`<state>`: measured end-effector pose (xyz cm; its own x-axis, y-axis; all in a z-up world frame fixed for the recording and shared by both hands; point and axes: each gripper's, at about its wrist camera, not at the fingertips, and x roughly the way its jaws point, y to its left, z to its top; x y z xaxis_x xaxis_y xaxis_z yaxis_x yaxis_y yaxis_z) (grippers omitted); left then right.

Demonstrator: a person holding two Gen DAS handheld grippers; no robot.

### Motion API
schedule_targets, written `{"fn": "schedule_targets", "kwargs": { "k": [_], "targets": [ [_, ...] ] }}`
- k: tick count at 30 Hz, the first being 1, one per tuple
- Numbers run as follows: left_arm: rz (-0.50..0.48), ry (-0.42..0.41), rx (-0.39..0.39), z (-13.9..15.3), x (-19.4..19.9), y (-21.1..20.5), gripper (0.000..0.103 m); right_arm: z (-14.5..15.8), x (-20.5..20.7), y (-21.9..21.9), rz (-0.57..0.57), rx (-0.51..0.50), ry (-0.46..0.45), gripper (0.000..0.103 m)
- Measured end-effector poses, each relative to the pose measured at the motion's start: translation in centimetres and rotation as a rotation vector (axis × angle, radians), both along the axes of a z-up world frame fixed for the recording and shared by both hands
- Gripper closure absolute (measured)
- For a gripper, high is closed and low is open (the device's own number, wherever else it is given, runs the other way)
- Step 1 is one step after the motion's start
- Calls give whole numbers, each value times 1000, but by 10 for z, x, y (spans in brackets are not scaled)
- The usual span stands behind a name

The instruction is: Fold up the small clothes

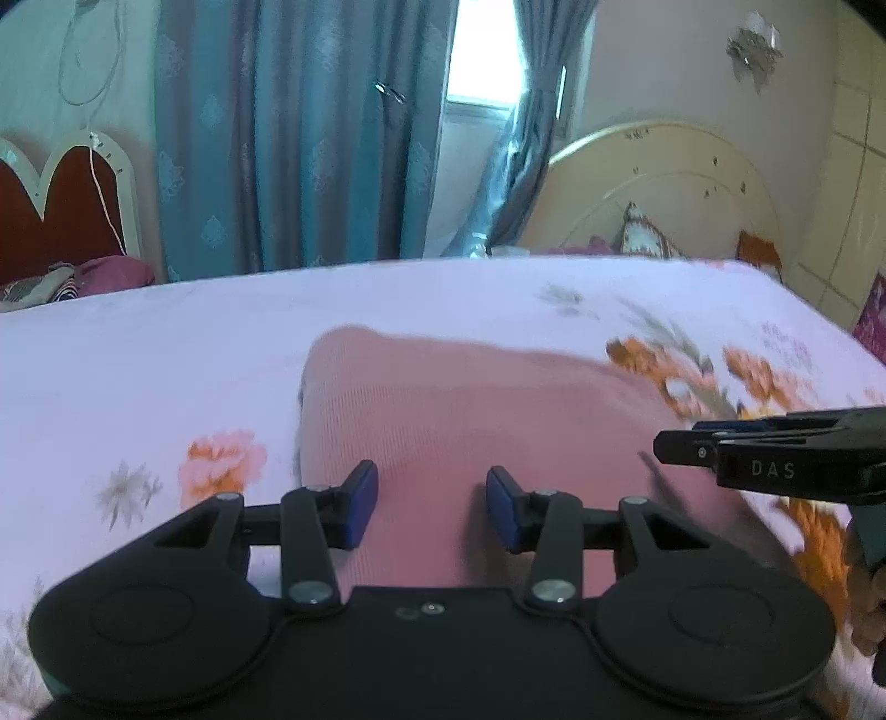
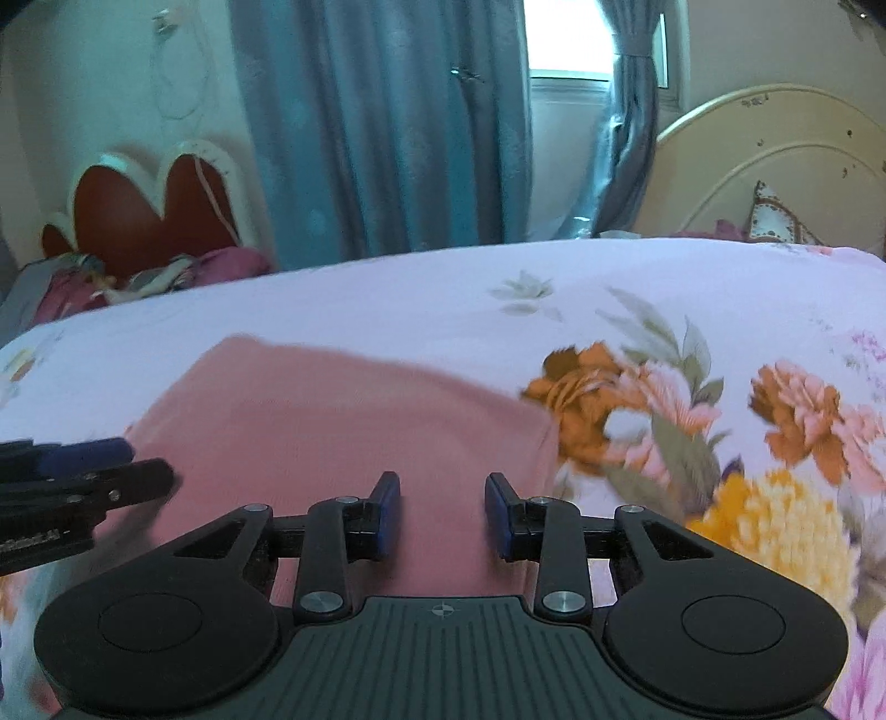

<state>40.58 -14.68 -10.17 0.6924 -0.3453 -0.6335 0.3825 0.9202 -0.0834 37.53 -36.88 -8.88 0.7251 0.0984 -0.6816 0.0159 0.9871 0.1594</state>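
Pink ribbed cloth (image 1: 470, 421) is spread flat on the bed (image 1: 166, 343) directly ahead of the left claw (image 1: 432, 507) and right claw (image 2: 442, 515), both parted and empty (presumably poised for a fold).

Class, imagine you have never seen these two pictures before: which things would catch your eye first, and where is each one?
First, the pink garment lying flat in the middle of the flowered bedsheet. Next, the two black grippers low in the foreground: the left gripper and the right gripper, both open over the garment's near edge. Behind the bed, teal curtains frame a bright window.
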Motion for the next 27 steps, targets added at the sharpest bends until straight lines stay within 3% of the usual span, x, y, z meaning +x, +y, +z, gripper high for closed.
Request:
{"fn": "schedule_targets", "kwargs": {
  "k": [5,15,23,27],
  "targets": [
    [-2,23,35,-8,-1,-4,61,-20,-1,4,-16,-45,54,69],
    [19,38,38,3,-17,2,61,11,-48,10,-17,-31,21,69],
    [-45,0,56,10,-52,10,59,15,-87,21,-15,-70,22,69],
    [-72,22,59,0,-68,15,59,7,-100,26,-27,-112,49,69]
  ]
}}
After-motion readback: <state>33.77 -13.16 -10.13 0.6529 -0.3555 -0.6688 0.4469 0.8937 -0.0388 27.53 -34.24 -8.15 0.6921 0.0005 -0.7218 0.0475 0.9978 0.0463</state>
